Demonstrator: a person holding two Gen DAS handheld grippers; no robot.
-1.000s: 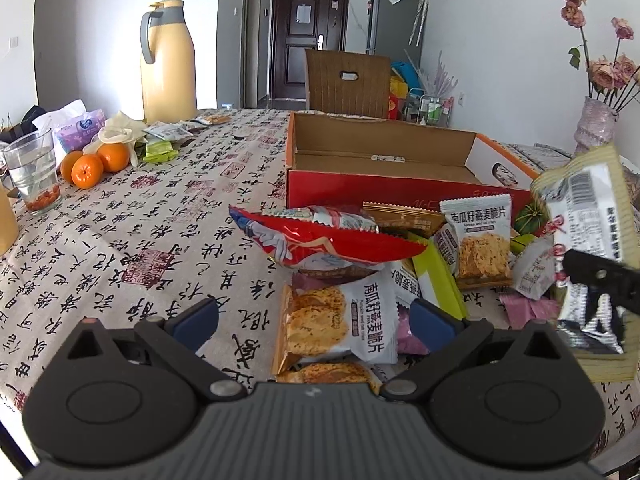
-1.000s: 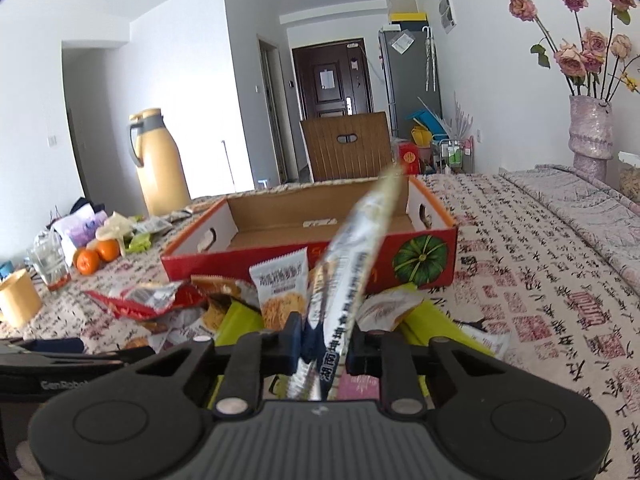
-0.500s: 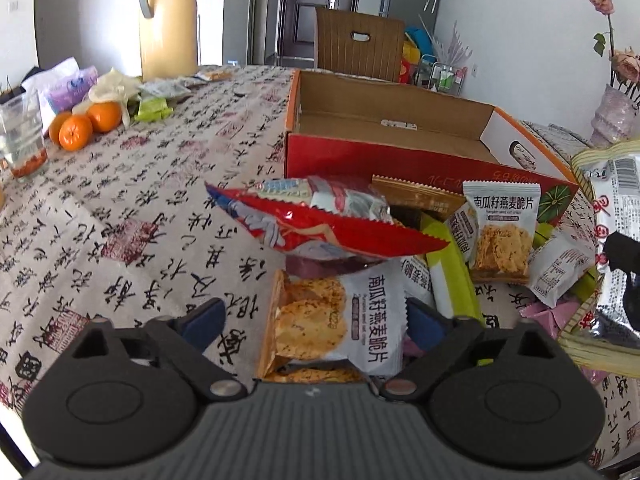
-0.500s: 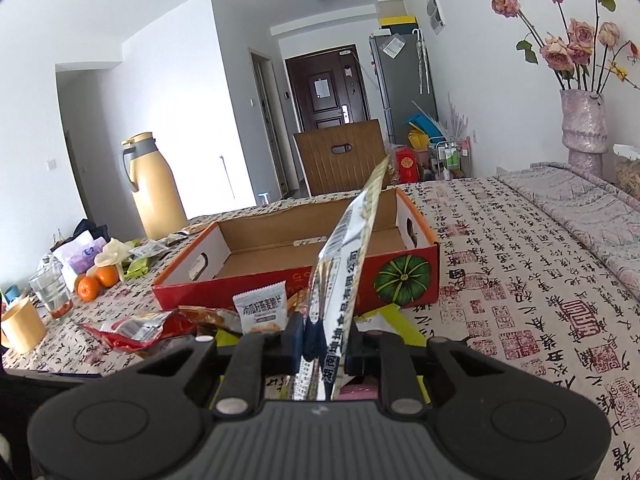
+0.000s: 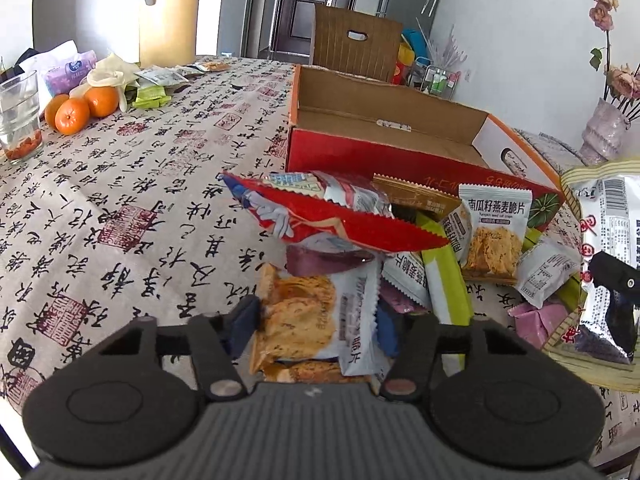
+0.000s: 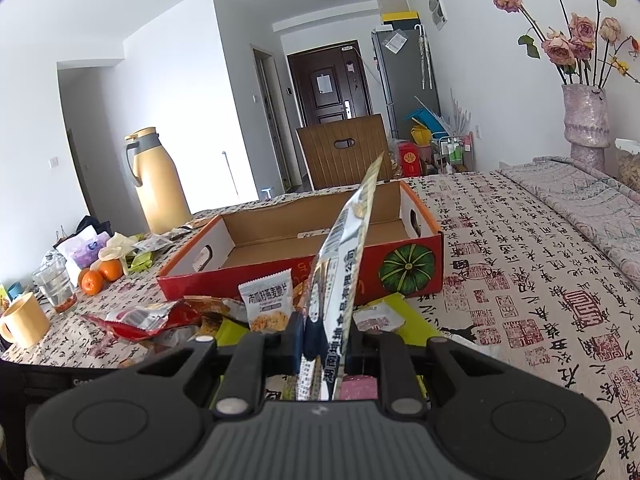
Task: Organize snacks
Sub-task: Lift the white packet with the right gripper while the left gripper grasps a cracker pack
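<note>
Two grippers are busy: the left gripper (image 5: pixel 316 326) has just been closing, its blue pads now squeezing a cracker packet (image 5: pixel 308 312) at the pile's 6 o'clock edge; the right gripper (image 6: pixel 322 340) is clamped on a silver packet (image 6: pixel 344 264) held upright. The cracker packet looks slippery and could slide out or drag neighbours. The red bag (image 5: pixel 320 216) overhangs at 12 o'clock, before the empty box (image 6: pixel 316 240).

The white snack packet (image 5: pixel 494 226) standing before the red box (image 5: pixel 400 160) reads "南瓜籽燕麦脆片"; the tablecloth (image 5: pixel 132 200) bears calligraphy.
</note>
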